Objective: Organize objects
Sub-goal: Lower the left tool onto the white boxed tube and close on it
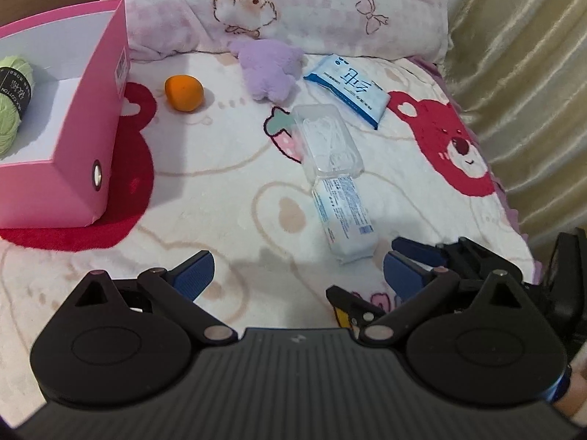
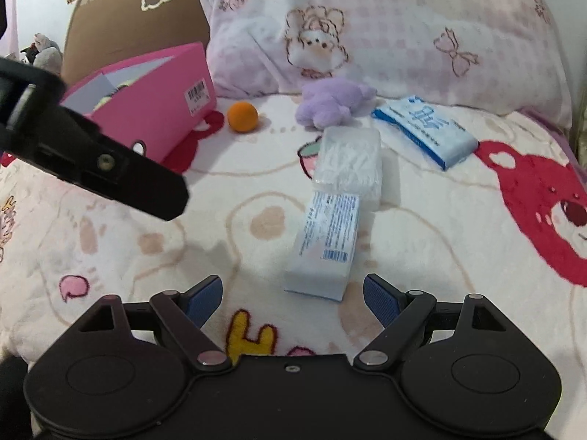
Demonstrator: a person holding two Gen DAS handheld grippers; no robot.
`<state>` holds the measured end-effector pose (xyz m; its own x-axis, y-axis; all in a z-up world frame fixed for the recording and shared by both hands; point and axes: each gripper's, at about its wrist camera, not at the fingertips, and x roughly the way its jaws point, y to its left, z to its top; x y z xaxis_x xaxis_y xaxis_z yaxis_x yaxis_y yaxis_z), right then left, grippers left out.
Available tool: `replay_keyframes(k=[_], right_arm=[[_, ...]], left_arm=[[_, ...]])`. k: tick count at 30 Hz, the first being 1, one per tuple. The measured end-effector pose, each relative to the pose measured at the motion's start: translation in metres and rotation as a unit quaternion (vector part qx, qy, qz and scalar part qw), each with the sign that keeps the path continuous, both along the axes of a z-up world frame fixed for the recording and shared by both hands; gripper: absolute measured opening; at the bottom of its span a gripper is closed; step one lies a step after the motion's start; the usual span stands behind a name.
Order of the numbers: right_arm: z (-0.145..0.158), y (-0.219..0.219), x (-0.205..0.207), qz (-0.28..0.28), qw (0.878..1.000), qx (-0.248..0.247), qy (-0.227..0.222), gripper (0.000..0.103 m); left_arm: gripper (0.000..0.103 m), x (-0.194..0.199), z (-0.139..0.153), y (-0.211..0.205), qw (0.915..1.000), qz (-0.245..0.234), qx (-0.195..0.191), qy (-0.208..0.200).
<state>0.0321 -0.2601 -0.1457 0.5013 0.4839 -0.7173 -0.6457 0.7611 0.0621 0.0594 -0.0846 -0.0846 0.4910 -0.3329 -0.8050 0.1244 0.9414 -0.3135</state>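
Pink box point(image 1: 79, 168) open, green yarn point(image 1: 13, 106) inside – orange point(image 1: 183, 92), purple plush point(image 1: 269, 69), tissue packs point(image 1: 346, 216) on blanket.

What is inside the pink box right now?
A green yarn ball lies inside the pink box. The box's left part runs out of view, so other contents cannot be ruled out.

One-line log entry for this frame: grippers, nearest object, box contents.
left hand-held gripper: open, empty | right hand-held gripper: open, empty | nearest: tissue pack | pink box: green yarn
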Motion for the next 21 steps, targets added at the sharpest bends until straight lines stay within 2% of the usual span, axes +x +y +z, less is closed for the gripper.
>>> replay_keyframes(k=[2,4,6,8,10,12,16,21], right_arm=[[-0.002,-0.001,0.002,-0.008,1.0,0.0,0.004,0.087],[-0.004,-0.002,0.005,-0.019,1.0,0.003,0.004,0.087],[-0.006,-0.003,0.008,-0.024,1.0,0.003,0.006,0.086],[-0.01,-0.002,0.012,-0.025,1.0,-0.006,0.011,0.086],[-0.017,0.001,0.021,-0.031,0.998,-0.037,0.045,0.085],[-0.018,-0.002,0.026,-0.035,0.998,-0.027,0.054,0.085],[-0.019,0.001,0.026,-0.021,0.998,-0.038,0.055,0.086],[-0.016,-0.003,0.024,-0.019,0.999,-0.023,0.046,0.084]], left_arm=[[0.099,0.002,-0.006,-0.003,1.0,0.004,-0.002,0.004],[0.099,0.003,-0.013,-0.004,0.9997,0.01,-0.02,0.003],[0.097,0.001,-0.017,-0.006,0.9989,0.018,-0.04,-0.016],[0.094,-0.002,-0.019,-0.01,0.9983,0.03,-0.041,-0.029],[0.093,-0.004,-0.018,-0.015,0.9982,0.024,-0.042,-0.034],[0.093,-0.004,-0.018,-0.017,0.9979,0.022,-0.051,-0.035],[0.09,-0.005,-0.02,-0.026,0.9981,0.011,-0.037,-0.049],[0.086,0.005,-0.025,-0.034,0.9976,0.009,-0.022,-0.065]])
